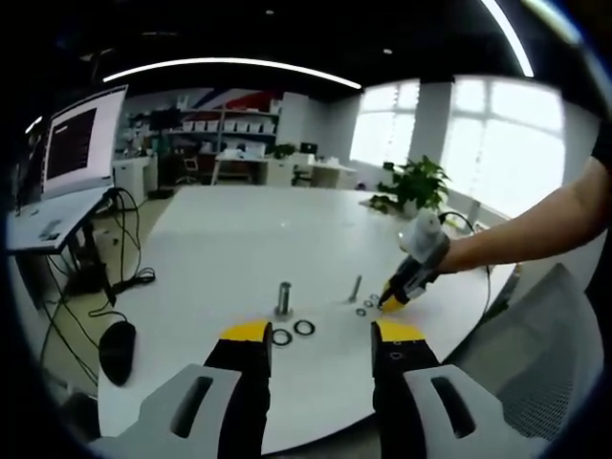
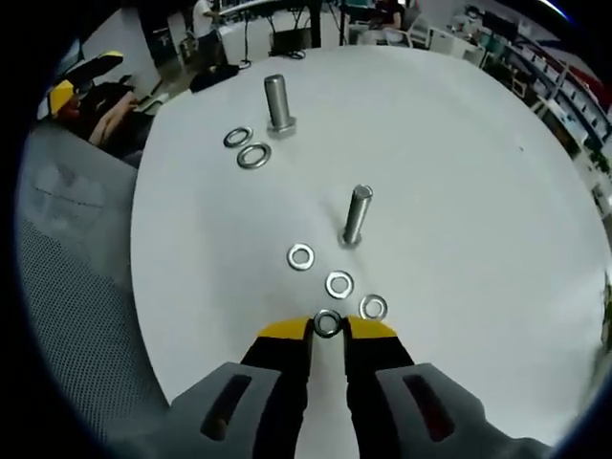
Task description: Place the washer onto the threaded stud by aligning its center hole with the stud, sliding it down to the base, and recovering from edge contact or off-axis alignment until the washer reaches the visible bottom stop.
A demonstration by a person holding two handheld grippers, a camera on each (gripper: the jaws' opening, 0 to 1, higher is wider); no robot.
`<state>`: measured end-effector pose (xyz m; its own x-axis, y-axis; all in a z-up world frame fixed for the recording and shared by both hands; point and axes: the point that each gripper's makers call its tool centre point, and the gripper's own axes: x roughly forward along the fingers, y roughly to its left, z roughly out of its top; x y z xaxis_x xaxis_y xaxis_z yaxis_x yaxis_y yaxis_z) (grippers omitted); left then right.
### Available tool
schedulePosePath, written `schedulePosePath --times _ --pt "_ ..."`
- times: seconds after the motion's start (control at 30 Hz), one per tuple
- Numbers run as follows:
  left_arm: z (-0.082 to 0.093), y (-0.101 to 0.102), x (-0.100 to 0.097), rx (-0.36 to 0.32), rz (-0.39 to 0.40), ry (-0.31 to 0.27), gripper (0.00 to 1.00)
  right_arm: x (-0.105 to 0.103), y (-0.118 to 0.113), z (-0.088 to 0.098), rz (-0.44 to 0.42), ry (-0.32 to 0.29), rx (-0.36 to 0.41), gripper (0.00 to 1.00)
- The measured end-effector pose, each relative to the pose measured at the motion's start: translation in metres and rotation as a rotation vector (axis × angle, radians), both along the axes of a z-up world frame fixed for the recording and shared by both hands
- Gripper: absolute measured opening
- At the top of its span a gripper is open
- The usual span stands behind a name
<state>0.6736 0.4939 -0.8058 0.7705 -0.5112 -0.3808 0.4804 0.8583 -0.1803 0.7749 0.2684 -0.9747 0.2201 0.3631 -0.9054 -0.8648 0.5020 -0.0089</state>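
On white table (image 2: pixel 478 191), a thin, stiff, slippery washer (image 2: pixel 327 323) is pinched by its rim between right gripper (image 2: pixel 327 330) tips, stud (image 2: pixel 356 215) just ahead; left gripper (image 1: pixel 319 337) is held open.

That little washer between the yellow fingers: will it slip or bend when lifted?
The washer looks like a thin, shiny metal ring, so probably stiff and light. It lies flat on the smooth white table, so it may skid if nudged. With the right gripper gripping only its rim, it could easily slip out.
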Motion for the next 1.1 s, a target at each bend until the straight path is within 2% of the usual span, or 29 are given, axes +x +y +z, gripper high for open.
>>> schedulePosePath --times 0.33,0.57,0.8,1.1 --pt "0.001 0.002 0.000 0.000 0.012 -0.003 0.39 0.002 -0.001 0.004 0.053 -0.032 -0.043 0.14" --pt "0.003 0.002 0.001 -0.008 0.017 -0.010 0.39 0.009 -0.003 0.024 0.049 -0.040 -0.017 0.14" --pt "0.003 0.001 0.001 -0.010 0.013 -0.011 0.39 0.016 0.004 0.045 0.055 -0.082 0.026 0.14" --pt "0.003 0.001 0.001 -0.009 0.016 -0.011 0.39 0.020 0.016 0.061 0.053 -0.134 0.069 0.14"
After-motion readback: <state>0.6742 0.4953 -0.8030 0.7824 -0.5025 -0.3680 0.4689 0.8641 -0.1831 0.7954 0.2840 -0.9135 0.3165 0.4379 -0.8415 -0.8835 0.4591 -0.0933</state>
